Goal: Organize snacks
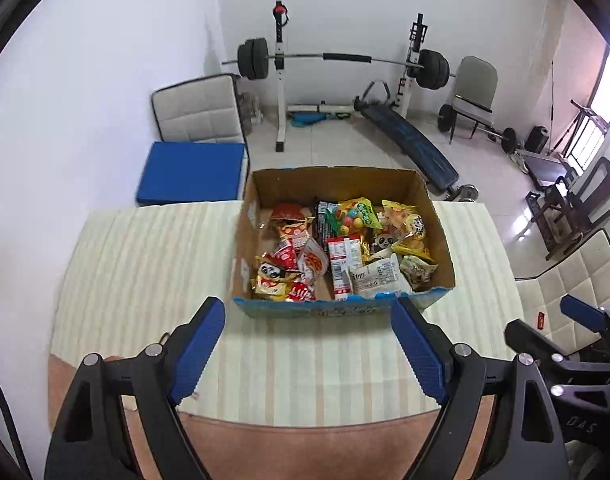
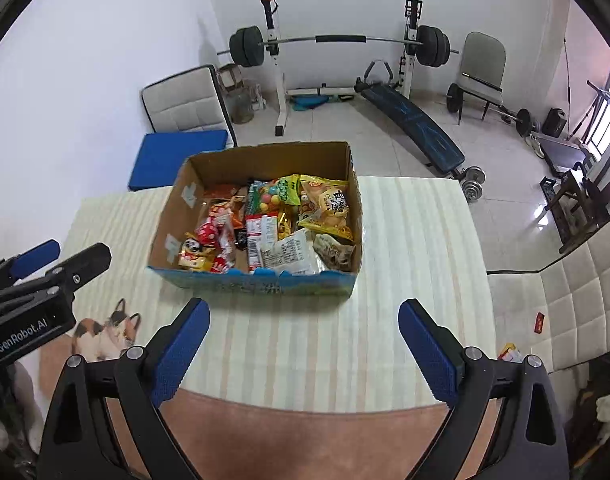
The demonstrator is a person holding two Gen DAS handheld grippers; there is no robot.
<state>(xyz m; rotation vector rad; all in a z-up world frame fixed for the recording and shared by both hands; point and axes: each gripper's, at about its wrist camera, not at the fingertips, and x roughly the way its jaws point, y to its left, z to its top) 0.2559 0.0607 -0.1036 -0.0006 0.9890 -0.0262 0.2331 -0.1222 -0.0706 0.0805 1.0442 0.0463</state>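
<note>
Left gripper (image 1: pixel 309 344): jaws spread, nothing held | right gripper (image 2: pixel 305 348): jaws spread, nothing held | one cardboard box (image 1: pixel 439 222) is seen at frame centre on one striped table (image 1: pixel 145 256) | snack packets (image 1: pixel 345 252) piled inside, count unclear | one barbell (image 1: pixel 345 58) at upper centre.

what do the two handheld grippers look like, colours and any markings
Both match. The left gripper and right gripper have black angular linkage arms with silver round pivot bolts. Their fingers carry blue ribbed pads. Seen from the right wrist view, the left gripper's black body reads "GenRobot.AI" in white. No cables or sleeves are visible.
</note>
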